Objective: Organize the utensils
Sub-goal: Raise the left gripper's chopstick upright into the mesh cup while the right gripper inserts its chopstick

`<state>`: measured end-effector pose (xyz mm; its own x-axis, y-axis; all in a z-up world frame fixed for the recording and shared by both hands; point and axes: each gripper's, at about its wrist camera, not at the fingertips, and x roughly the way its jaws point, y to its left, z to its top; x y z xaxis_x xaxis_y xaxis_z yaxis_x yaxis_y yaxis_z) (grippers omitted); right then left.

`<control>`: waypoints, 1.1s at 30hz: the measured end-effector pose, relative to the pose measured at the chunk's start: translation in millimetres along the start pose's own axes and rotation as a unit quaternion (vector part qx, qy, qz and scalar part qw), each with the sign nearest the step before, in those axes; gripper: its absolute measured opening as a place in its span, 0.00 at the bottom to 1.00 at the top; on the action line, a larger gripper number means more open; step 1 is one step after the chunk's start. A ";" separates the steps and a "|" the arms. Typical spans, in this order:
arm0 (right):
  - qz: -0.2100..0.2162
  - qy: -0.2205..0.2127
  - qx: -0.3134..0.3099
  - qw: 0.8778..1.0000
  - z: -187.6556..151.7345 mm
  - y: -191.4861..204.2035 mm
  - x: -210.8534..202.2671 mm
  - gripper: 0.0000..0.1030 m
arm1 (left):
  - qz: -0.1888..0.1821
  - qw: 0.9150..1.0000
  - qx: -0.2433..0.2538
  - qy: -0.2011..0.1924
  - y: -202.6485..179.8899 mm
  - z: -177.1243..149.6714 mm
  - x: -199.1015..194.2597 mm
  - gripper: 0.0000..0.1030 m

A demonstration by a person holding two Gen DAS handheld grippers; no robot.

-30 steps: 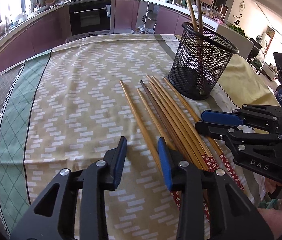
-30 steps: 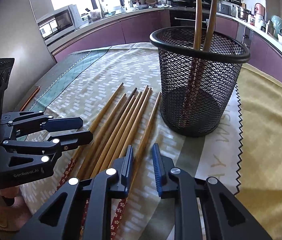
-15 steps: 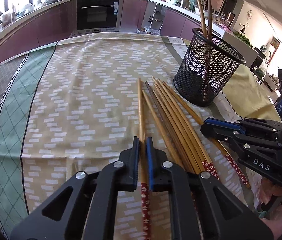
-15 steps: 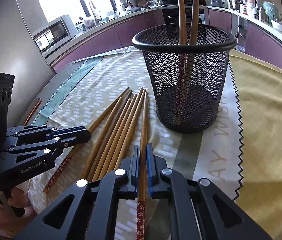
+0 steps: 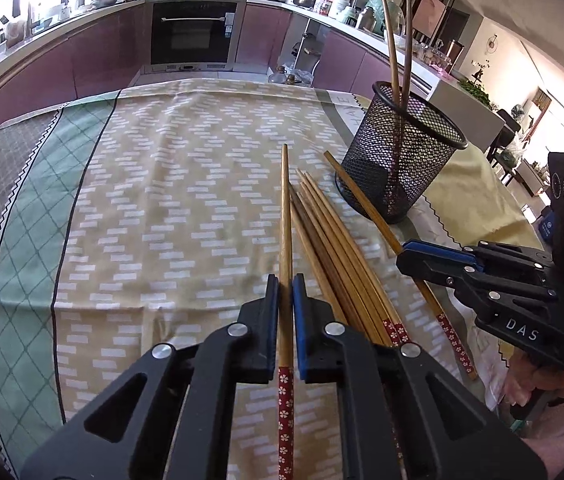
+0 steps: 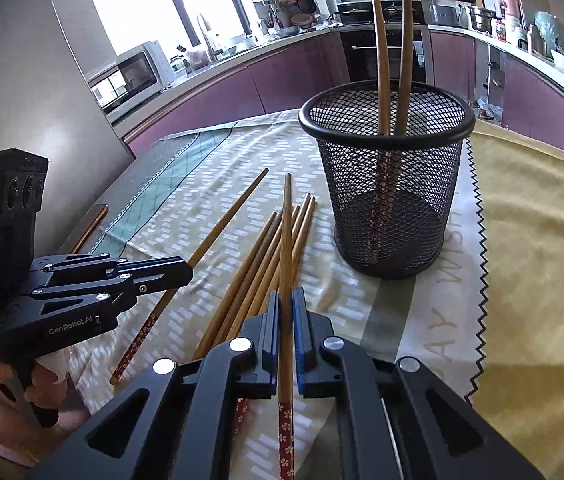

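Several wooden chopsticks with red flowered ends lie in a bundle (image 5: 334, 248) (image 6: 258, 272) on the patterned tablecloth. My left gripper (image 5: 285, 284) is shut on one chopstick (image 5: 285, 216) and holds it lifted off the cloth, left of the bundle. My right gripper (image 6: 286, 300) is shut on another chopstick (image 6: 287, 232), lifted above the bundle. A black mesh cup (image 5: 400, 156) (image 6: 388, 184) stands upright beyond the bundle with two chopsticks standing in it. The right gripper also shows in the left wrist view (image 5: 414, 256), and the left gripper in the right wrist view (image 6: 182, 268).
The tablecloth (image 5: 142, 208) covers a round table; a yellow cloth (image 6: 530, 240) lies to the right of the cup. Kitchen counters, an oven (image 5: 192, 34) and a microwave (image 6: 126, 76) stand behind the table.
Both grippers closed on a chopstick each, then lifted and separated their chopsticks from the bundle. The cup has not moved.
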<state>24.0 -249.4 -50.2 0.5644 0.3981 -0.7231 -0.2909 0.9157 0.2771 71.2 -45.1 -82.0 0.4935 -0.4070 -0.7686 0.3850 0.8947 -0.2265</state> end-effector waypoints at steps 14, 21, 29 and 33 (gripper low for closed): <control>0.035 -0.063 -0.003 0.997 16.1 6.9 -41.0 0.06 | -0.065 0.996 0.016 -0.051 -13.4 17.5 -50.2 0.07; 0.041 -0.093 0.000 0.995 24.1 2.0 -60.0 0.06 | -0.092 0.993 0.022 -0.076 -18.7 26.5 -75.6 0.07; 0.037 -0.129 -0.002 0.991 34.3 -5.2 -79.5 0.06 | -0.103 0.988 0.034 -0.107 -28.3 40.5 -98.6 0.07; 0.034 -0.145 -0.005 0.989 42.7 -8.2 -88.9 0.06 | -0.107 0.986 0.042 -0.124 -35.9 54.9 -106.3 0.07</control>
<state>9.1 -290.0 38.8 0.7408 0.4587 -0.4908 -0.3427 0.8864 0.3111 47.8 -44.0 40.7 0.5657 -0.6264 -0.5364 0.5594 0.7694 -0.3085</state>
